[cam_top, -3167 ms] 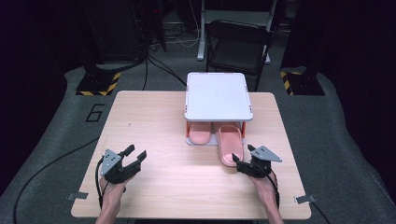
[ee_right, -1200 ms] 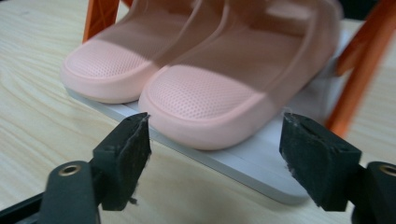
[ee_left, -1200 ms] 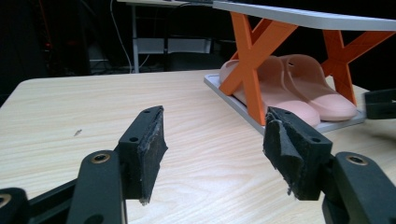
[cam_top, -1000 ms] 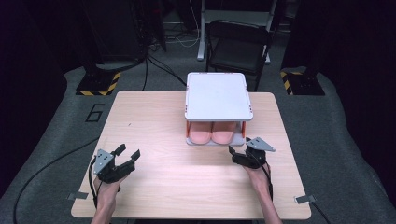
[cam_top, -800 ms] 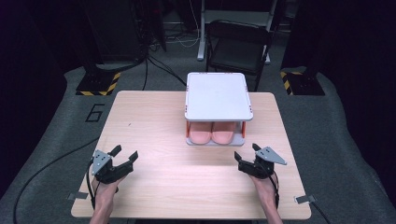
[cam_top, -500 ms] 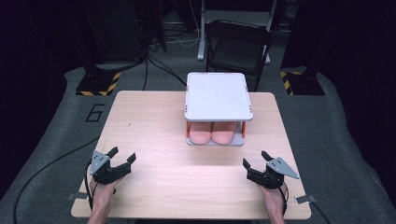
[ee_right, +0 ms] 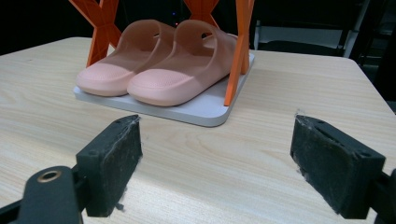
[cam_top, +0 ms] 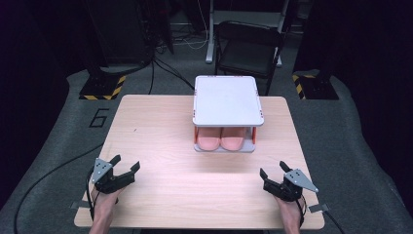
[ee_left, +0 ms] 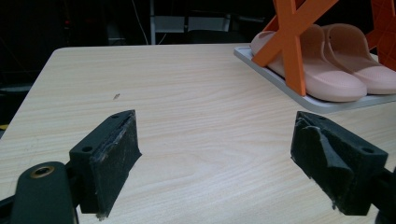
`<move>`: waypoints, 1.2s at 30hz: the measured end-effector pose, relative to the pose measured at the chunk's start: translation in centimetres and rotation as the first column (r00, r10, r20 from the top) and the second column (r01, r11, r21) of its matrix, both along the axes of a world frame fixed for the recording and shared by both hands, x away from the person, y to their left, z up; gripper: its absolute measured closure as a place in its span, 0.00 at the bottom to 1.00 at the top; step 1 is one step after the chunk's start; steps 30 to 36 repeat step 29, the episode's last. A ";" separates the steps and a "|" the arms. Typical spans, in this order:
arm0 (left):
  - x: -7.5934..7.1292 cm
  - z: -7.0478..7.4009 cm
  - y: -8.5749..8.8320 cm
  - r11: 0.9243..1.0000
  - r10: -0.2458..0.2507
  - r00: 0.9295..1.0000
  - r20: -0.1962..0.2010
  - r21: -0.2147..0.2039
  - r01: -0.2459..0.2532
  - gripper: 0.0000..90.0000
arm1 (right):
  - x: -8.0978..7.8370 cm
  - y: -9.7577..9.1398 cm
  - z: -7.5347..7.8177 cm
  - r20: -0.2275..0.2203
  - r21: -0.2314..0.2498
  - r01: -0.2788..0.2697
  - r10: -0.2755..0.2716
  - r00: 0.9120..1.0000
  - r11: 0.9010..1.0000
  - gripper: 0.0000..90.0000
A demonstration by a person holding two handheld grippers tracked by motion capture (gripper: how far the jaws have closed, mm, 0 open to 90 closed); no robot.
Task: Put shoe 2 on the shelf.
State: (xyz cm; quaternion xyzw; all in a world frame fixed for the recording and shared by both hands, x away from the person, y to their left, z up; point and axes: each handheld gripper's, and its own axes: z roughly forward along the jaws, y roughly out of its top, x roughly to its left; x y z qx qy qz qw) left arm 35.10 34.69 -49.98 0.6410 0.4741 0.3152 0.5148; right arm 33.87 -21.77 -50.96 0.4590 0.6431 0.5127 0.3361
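- A pair of pink slippers point(cam_top: 221, 138) is seen side by side on the lower tray of a small rack point(cam_top: 228, 100), under its white top, at the far middle of the bench point(cam_top: 195, 195).
- The placing of the slippers is judged done: both lie fully on the tray, toes toward the person, between the orange struts.
- The left tool point(cam_top: 125, 170) is released at the near left corner; its jaws have just been opening, with nothing between them.
- The right tool point(cam_top: 272, 176) is released too, empty, at the near right, well apart from the rack.
- Little is judged left beyond resting the hands.
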 end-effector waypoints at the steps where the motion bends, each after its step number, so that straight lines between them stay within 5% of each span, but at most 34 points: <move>1: 0.0 0.0 0.0 1.000 -0.001 1.000 -0.002 -0.002 0.001 0.17 | 0.0 0.0 0.0 -0.005 -0.006 0.002 -0.002 1.000 1.000 0.18; 36: 0.1 -0.3 0.1 1.000 0.006 1.000 -0.027 -0.007 -0.006 0.17 | 0.4 0.0 -0.8 -0.055 -0.024 0.006 -0.007 0.998 1.000 0.16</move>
